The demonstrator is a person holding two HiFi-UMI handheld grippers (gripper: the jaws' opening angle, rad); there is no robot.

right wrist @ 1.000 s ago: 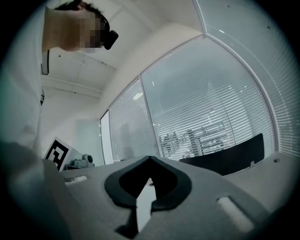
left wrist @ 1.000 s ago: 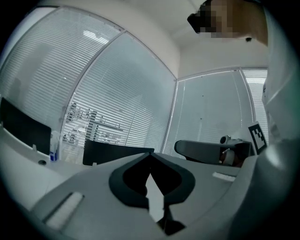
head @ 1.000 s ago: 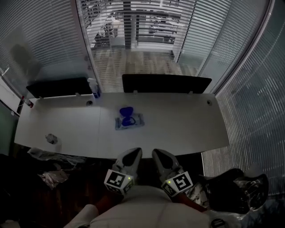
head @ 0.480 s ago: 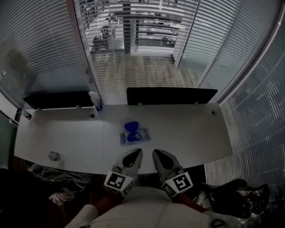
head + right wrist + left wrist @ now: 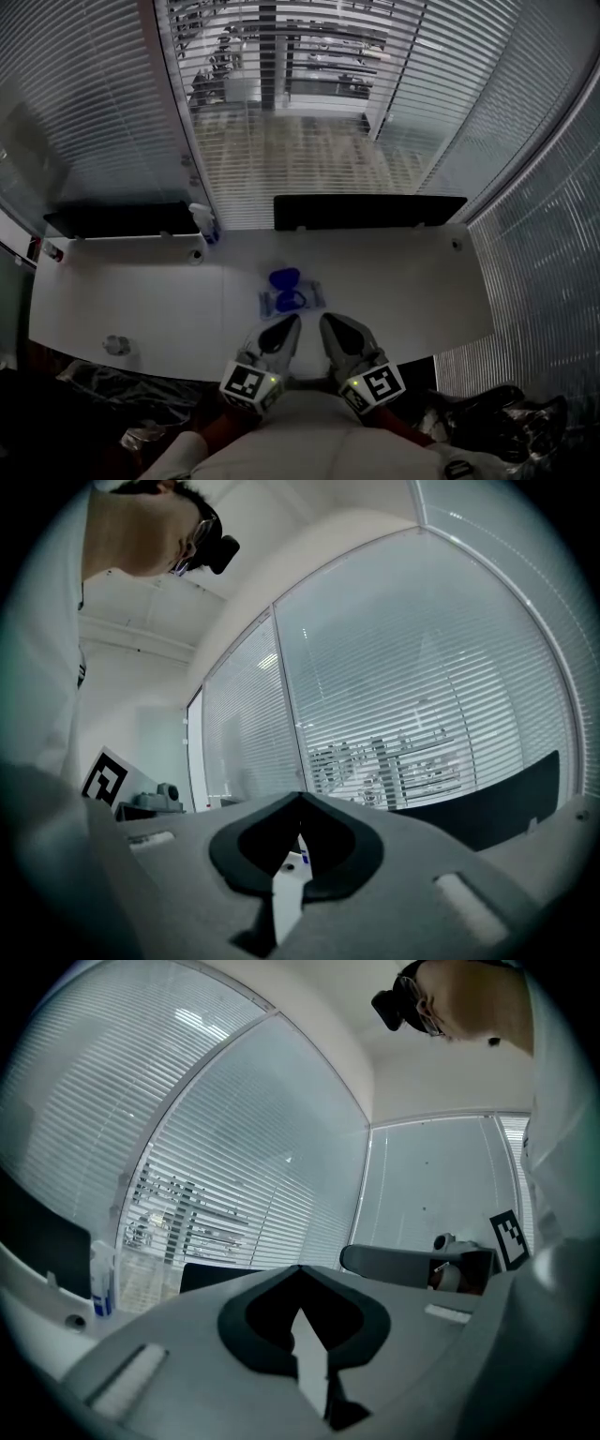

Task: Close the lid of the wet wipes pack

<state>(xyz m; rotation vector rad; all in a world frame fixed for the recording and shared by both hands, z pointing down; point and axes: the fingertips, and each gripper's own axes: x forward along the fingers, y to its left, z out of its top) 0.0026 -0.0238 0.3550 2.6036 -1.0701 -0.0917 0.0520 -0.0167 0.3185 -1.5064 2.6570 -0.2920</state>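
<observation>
Blue plastic marks the lid (image 5: 284, 278) of the wet wipes pack (image 5: 307, 298); the lid stands open, flipped to the side of the pack farthest from the tools; the pack lies flat on the white desk (image 5: 394, 272), just ahead of both tool tips and nearer the left one; the head view does not settle whether any tip touches it.

The left tool (image 5: 285, 325) and the right tool (image 5: 330, 325) are held level and side by side over the near edge of the desk, close against the person's white-clad body (image 5: 309, 436), their tips angled a little toward each other; each carries its marker cube (image 5: 250, 382) at the rear, toward the person. In its own view the left tool's jaws are drawn together with only a thin sliver between them and nothing gripped; the right tool's jaws are likewise closed on nothing.

Beyond the pack, along the far edge of the desk, stand two dark screens (image 5: 370, 212); a spray bottle (image 5: 202, 223) stands ahead and to the left of the left tool, between the screens; a small crumpled object (image 5: 115, 344) lies well to the left of the left tool, near the desk's front edge; slatted blinds (image 5: 281, 112) fill the glass walls behind.
</observation>
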